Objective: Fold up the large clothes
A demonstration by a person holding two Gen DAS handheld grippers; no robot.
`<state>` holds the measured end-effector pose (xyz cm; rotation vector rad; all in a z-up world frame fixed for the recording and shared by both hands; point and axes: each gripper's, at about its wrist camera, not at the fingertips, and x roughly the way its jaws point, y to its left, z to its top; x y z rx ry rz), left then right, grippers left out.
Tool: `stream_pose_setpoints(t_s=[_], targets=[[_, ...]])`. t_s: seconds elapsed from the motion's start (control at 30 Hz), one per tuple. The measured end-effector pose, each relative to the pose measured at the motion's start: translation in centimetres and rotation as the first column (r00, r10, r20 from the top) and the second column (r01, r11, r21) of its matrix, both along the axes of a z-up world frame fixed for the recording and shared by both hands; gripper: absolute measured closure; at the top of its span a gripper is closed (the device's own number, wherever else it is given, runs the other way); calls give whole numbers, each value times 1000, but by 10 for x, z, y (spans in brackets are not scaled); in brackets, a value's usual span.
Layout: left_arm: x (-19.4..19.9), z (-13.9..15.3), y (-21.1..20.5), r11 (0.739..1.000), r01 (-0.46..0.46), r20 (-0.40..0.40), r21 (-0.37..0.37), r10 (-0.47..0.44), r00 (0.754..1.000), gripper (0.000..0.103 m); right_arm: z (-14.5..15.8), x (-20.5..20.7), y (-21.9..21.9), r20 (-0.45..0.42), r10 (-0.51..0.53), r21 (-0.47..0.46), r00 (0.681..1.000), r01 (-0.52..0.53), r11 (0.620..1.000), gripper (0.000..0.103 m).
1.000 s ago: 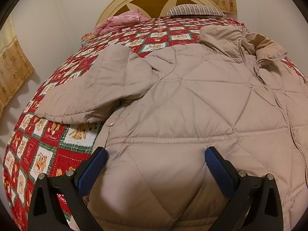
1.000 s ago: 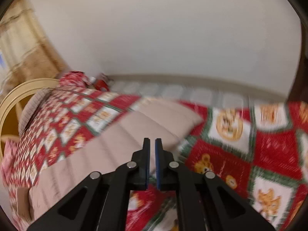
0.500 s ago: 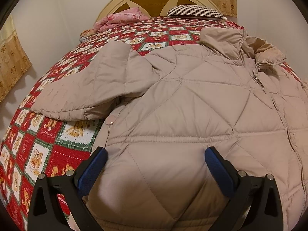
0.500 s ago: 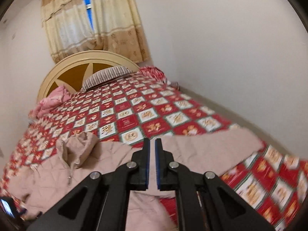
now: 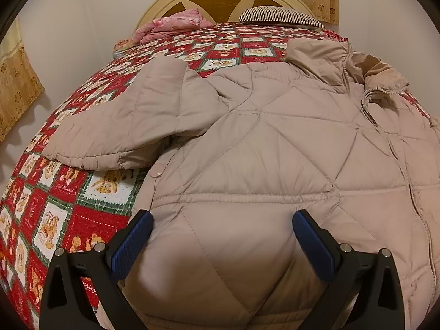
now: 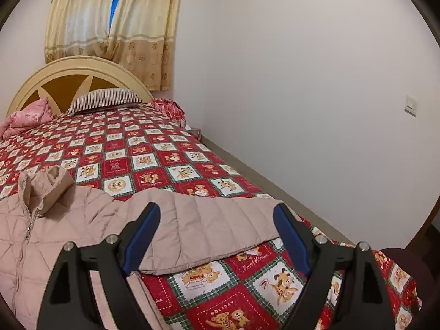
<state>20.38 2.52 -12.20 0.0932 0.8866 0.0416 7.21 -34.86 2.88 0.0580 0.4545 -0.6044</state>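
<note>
So the bed with the red teddy-bear quilt takes up most of the room, and the beige puffer jacket is laid out front-up across the near end, collar toward the headboard, zip mostly closed. One sleeve is flopped out to the left side, the other sleeve stretches toward the wall side.

Both claws are released, nothing held. Left claw sits low over the jacket's lower front panel, right claw is lined up over the right sleeve.

What I'd worry about: this fabric looks puffy and slick, so a shallow pinch could just slip off, or grab only the top layer and drag the whole jacket out of square. The right sleeve's cuff ends near the bed edge by the wall, so a sloppy pull could send it off the side.

Room-wise there's loads of bare quilt toward the striped pillow and pink bundle, so folding inward looks easy. The wall side is tight.
</note>
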Motion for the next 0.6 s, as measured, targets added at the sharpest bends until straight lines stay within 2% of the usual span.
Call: stream_pose_setpoints(t_s=[0.6], targets=[[-1,0,-1,1000,-1,1,9,1,1000,1,-10,4,-5,-59,-16,65,998,20,998,15]])
